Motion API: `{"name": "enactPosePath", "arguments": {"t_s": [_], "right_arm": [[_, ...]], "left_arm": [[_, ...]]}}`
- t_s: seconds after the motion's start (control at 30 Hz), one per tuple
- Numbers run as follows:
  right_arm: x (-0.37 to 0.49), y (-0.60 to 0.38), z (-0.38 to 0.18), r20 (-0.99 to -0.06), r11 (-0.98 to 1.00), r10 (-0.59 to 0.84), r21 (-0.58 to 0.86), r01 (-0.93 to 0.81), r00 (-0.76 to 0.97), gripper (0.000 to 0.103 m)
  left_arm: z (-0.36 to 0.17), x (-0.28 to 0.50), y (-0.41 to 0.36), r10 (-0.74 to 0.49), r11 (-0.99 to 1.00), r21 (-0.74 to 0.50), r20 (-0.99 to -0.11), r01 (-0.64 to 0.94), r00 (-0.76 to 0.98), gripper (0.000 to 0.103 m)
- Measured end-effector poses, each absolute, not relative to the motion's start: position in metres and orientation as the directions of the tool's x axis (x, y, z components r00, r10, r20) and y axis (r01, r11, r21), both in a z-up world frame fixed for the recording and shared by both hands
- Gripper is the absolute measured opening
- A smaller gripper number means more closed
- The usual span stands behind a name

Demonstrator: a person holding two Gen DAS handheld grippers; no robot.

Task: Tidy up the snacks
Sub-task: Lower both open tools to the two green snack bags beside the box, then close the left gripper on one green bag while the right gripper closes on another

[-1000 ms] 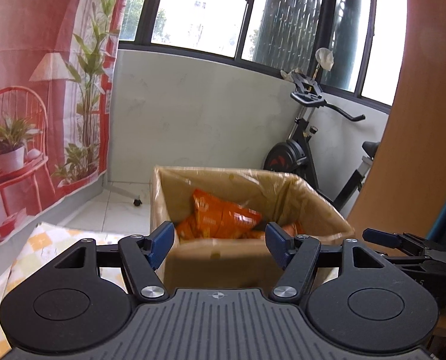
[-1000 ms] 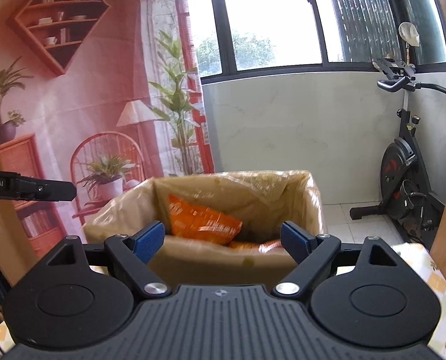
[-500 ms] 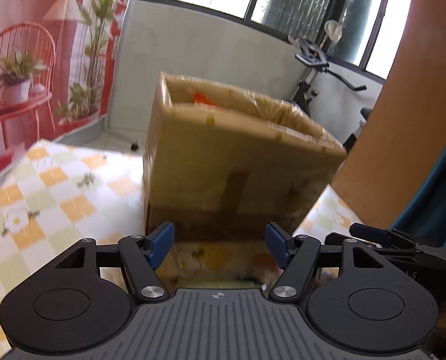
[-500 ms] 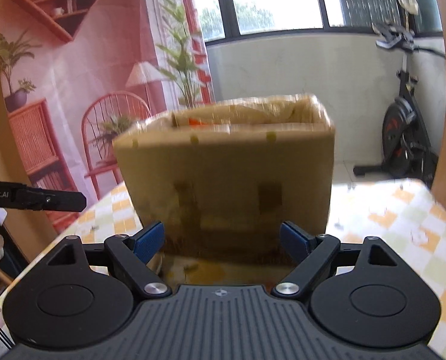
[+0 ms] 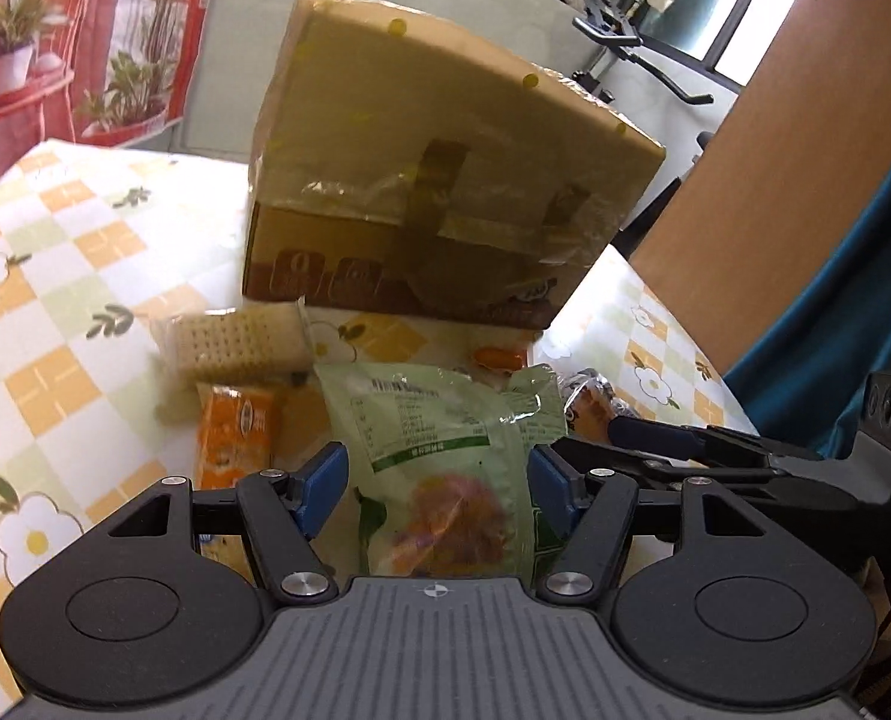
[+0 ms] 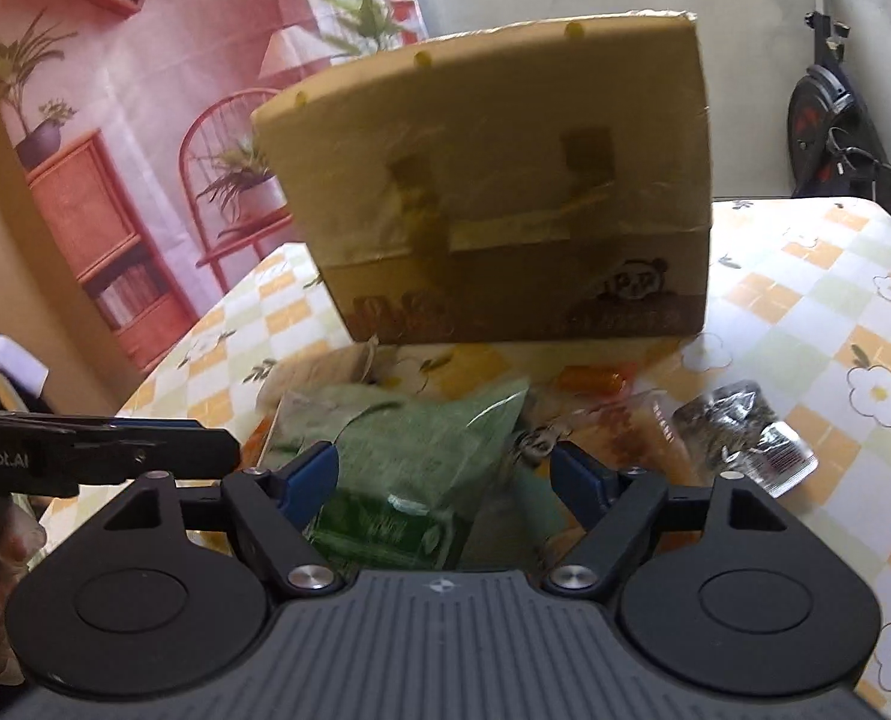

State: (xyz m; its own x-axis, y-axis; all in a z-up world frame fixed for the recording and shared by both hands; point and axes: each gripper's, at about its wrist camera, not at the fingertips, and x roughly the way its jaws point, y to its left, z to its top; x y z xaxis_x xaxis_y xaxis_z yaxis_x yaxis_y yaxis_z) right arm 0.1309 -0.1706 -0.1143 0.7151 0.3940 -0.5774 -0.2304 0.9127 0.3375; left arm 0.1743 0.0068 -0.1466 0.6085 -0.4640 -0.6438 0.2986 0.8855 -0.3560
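Checked cloth covers the bench (image 5: pixel 49 312), and at its middle a cardboard box (image 5: pixel 439 168) stands with its tall near wall facing both cameras; its opening cannot be seen from here. Snacks lie scattered in front of that wall. A green bag (image 5: pixel 445 450) lies closest, its long axis running from the box toward the cameras, and the left gripper (image 5: pixel 439 486) has it squarely between its spread fingers, holding nothing. The right gripper (image 6: pixel 445 480) is also spread and empty, with the same green bag (image 6: pixel 409 462) ahead of it, though blurred. By my reading the left is better lined up, since its fingers already straddle the bag's narrow width. To the left of the bag lie a cracker pack (image 5: pixel 235 342) and an orange packet (image 5: pixel 235 426); to the right a dark foil pack (image 6: pixel 745 432) sits apart, with open cloth around it. The box wall is just behind the pile, so any lift must clear its rim; the right gripper's finger (image 5: pixel 673 435) reaches in beside the bag, leaving little room there.
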Motion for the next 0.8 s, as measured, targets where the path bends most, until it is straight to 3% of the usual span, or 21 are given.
{"name": "enactPosePath", "arguments": {"t_s": [0.67,0.8], "right_arm": [[0.121,-0.149,-0.133,-0.619,0.891,0.451,0.349,-0.289,0.643,0.072],[0.122,-0.150,-0.135,-0.621,0.889,0.455,0.353,-0.290,0.639,0.072]], "left_arm": [[-0.188,0.173,0.006,-0.531,0.841,-0.487,-0.657,0.237,0.535,0.066],[-0.194,0.175,0.008,-0.529,0.839,-0.501,-0.663,0.210,0.530,0.061]]}}
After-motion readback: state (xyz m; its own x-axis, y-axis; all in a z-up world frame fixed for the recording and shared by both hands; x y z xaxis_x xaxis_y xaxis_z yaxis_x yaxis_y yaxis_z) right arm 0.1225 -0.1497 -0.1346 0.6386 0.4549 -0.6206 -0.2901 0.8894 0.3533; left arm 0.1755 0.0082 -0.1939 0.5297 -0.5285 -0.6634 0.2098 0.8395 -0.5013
